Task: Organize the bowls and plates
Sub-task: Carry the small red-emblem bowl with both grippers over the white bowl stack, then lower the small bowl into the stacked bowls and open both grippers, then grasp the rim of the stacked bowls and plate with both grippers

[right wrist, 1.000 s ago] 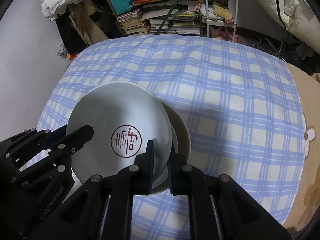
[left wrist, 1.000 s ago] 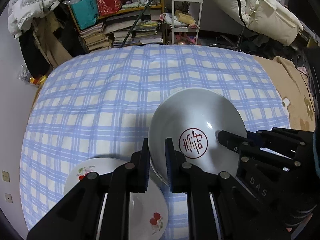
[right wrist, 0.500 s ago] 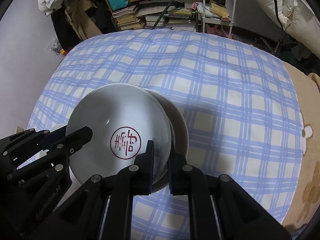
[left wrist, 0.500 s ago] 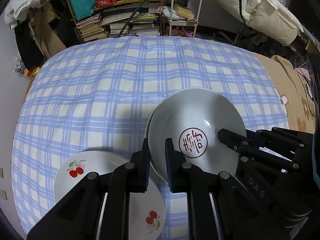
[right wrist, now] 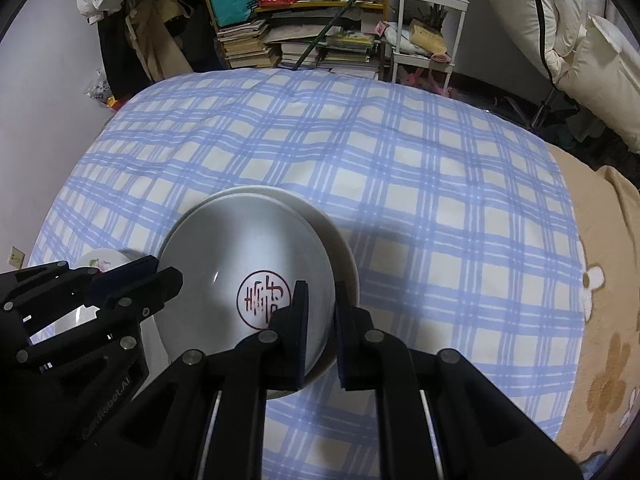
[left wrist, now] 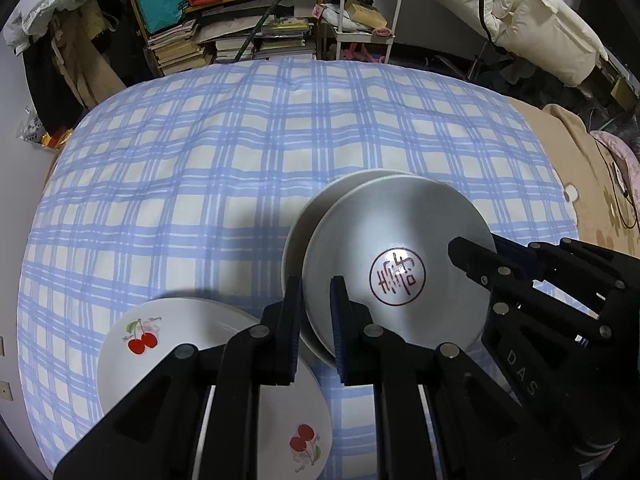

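Note:
A grey-white bowl (left wrist: 396, 264) with a red round emblem hangs over a second white bowl (left wrist: 320, 204) that rests on the blue checked cloth. My left gripper (left wrist: 316, 300) is shut on its left rim. My right gripper (right wrist: 320, 304) is shut on its right rim and shows in the left wrist view (left wrist: 476, 256). The held bowl (right wrist: 248, 264) and the bowl under it (right wrist: 344, 248) also show in the right wrist view, slightly offset. A white plate with red cherries (left wrist: 152, 344) lies at the near left, partly hidden by my left fingers.
The blue checked cloth (left wrist: 240, 160) covers a soft bed-like surface. A beige flowered blanket (right wrist: 608, 320) lies to the right. Shelves with books (left wrist: 224, 40) and a white cart (left wrist: 360, 8) stand beyond the far edge.
Both grippers have carried the emblem bowl a little farther over the lower bowl, and more of the lower bowl's far rim shows. The grips are unchanged.

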Motion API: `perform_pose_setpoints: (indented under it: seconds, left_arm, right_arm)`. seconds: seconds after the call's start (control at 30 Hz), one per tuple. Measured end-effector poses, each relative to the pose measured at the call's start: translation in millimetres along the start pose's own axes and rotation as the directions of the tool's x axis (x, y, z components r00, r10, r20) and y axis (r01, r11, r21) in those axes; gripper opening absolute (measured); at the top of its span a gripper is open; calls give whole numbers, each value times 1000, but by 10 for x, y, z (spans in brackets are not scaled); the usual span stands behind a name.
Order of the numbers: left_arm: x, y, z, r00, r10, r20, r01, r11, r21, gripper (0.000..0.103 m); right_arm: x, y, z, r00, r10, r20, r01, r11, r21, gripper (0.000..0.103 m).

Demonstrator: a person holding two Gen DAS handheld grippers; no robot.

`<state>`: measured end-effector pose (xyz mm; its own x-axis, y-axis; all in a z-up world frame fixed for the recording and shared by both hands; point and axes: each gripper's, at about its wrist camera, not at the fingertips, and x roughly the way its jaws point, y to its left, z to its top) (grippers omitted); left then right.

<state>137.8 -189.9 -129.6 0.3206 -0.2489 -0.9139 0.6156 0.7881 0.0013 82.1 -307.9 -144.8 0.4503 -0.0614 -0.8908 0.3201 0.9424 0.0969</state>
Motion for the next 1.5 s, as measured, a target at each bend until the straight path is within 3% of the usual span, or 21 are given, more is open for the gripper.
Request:
perform_pose_setpoints:
  seconds: [0.23,0.5,0.57,0.63,0.7,0.8,0.93,1.03,1.2,1.5]
  left_arm:
    - [-121,38,16,999,-5,40,5,1000,-7,15]
    - [-242,267,97,998,-5,65,9,998,-58,24]
    - [-224,359,108,998,-3,57,7,997,-78,30]
    - [-204,409,105,999,2,52,3,996,-89,33]
    - [-182,470,101,999,4,46,1,995,-99,37]
    - [-155,552,107,999,9,44,-3,993,-121,46]
    - [-150,597,108,999,-6,45,12,991,-136,48]
    - [-143,601,106,999,-22,43,28,990,-140,51]
    - [-75,557,88,1000,-15,19,17,992,-128,52]
    - [12,512,66,1000,-11,-10,10,993,-121,58]
  right_arm:
    - [14,-42,23,1000,22,-10,-22,1000,12,16]
    - [-85,-101,60,997,70,13,-71,996,52,17]
    - [-122,-137,80,996,85,22,-87,994,66,23]
    - [-160,-178,99,995,90,34,-93,993,76,45]
    - [-195,-233,106,996,80,48,-84,993,88,54]
    - [-204,-319,122,997,68,44,-72,992,108,60]
    - [-208,-438,132,998,50,36,-55,989,139,82]
    - [-181,-516,124,1000,23,18,-25,989,148,93]
    - [-54,-646,88,998,11,-56,0,981,196,94]
    - [-3,-703,67,997,-5,-80,22,977,213,94]
